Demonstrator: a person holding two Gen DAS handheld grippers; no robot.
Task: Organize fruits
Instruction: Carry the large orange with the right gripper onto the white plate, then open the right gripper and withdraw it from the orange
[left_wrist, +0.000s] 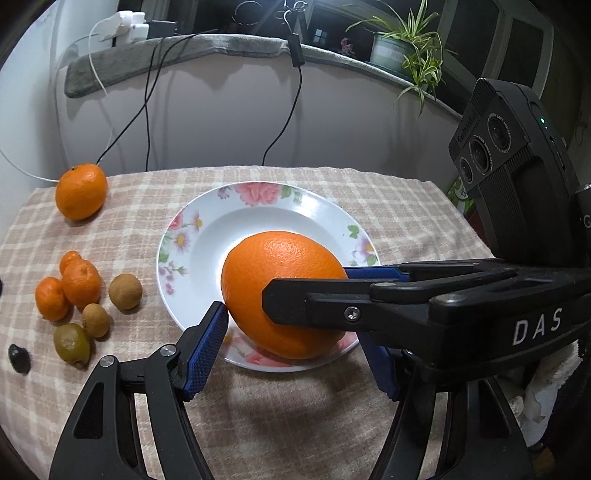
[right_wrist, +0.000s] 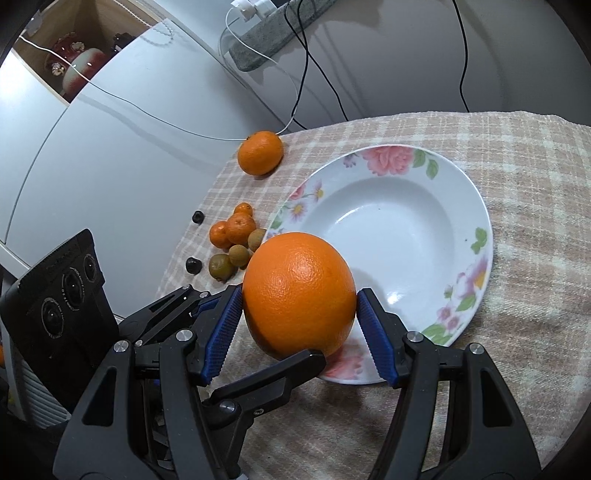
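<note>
A large orange (left_wrist: 280, 291) (right_wrist: 299, 299) hangs over the near rim of a floral white plate (left_wrist: 207, 236) (right_wrist: 399, 229). My right gripper (right_wrist: 299, 328) is shut on it, blue pads pressing both sides; in the left wrist view it (left_wrist: 306, 295) comes in from the right. My left gripper (left_wrist: 295, 347) straddles the same orange with its jaws spread; its left pad (left_wrist: 207, 350) is close to the peel, and I cannot tell whether it touches. A mandarin (left_wrist: 81, 192) (right_wrist: 260, 152) lies far left. Small tangerines (left_wrist: 79, 282) (right_wrist: 236, 229) and brown-green fruits (left_wrist: 125, 291) (right_wrist: 221, 266) cluster left of the plate.
A checked cloth (left_wrist: 406, 206) (right_wrist: 517, 155) covers the table. Dark small fruits (left_wrist: 19, 358) (right_wrist: 193, 265) lie near the left edge. Cables (left_wrist: 147, 122) hang down the wall behind. A potted plant (left_wrist: 402, 48) stands on the ledge at the back right.
</note>
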